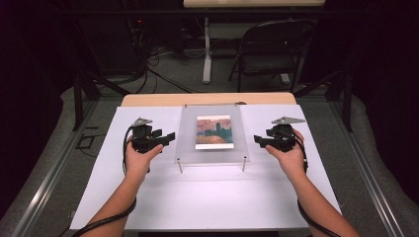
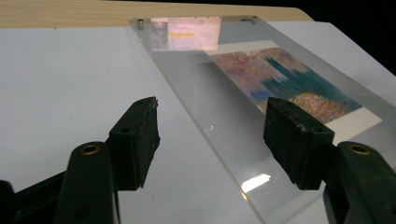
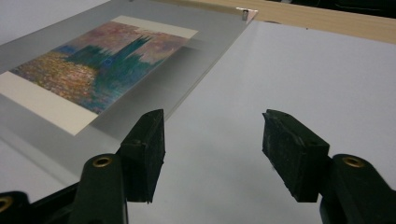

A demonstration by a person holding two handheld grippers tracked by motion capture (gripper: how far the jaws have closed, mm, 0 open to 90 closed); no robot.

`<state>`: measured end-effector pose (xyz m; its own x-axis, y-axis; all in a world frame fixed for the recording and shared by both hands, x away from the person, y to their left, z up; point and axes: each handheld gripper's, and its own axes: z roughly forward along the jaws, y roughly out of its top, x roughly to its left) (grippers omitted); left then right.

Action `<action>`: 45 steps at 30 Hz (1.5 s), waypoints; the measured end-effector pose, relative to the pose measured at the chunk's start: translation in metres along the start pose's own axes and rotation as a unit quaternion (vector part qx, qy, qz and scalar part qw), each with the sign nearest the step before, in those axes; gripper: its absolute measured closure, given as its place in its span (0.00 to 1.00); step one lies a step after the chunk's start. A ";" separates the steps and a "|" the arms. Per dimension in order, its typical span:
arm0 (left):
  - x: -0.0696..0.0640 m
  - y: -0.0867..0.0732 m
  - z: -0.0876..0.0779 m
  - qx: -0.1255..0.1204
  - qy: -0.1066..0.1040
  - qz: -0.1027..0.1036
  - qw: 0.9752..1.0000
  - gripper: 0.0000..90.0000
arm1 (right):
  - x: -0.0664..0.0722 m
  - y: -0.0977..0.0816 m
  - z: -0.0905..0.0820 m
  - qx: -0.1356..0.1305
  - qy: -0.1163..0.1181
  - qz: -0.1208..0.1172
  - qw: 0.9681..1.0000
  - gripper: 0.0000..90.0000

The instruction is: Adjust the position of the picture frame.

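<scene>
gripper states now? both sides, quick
Left gripper: open, holding nothing, beside the clear frame's left edge.
Right gripper: open, holding nothing, by its right edge.

Between my two hands a clear acrylic panel (image 1: 212, 133) carrying a painted print (image 1: 213, 132) stands raised on short metal pegs (image 1: 180, 166) above the white table sheet (image 1: 207, 197), and it blocks the middle. My left gripper (image 1: 168, 137) and my right gripper (image 1: 258, 140) each sit just beside a panel edge, jaws spread with nothing between them. Bare white sheet lies open outside each hand and along the near side.
</scene>
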<state>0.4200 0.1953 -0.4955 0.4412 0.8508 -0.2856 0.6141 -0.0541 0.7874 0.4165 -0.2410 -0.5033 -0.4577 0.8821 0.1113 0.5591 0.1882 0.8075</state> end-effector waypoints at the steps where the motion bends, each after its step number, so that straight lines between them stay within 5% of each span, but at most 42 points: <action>1: 0.000 0.002 0.003 0.001 -0.001 -0.002 1.000 0.40 | 0.001 0.006 0.005 -0.001 0.001 -0.001 1.000 0.43; 11: -0.002 0.018 0.041 0.016 0.013 -0.001 1.000 0.41 | 0.005 0.023 0.032 -0.004 0.005 0.002 1.000 0.43; 19: 0.002 0.018 0.062 0.021 0.018 -0.014 1.000 0.42 | 0.007 0.026 0.058 0.004 0.016 0.034 0.999 0.43; 32: 0.007 0.014 0.075 0.046 0.030 -0.029 0.998 0.41 | 0.008 0.027 0.076 0.029 0.021 0.049 0.998 0.43; 45: 0.007 0.015 0.084 0.050 0.010 -0.046 0.998 0.39 | 0.012 0.028 0.089 0.045 0.036 0.064 0.996 0.42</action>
<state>0.4871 0.1569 -0.5318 0.3674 0.8647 -0.3425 0.7144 -0.0265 0.6992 0.4882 -0.1870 -0.5304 -0.4243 0.8691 0.2543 0.6748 0.1162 0.7288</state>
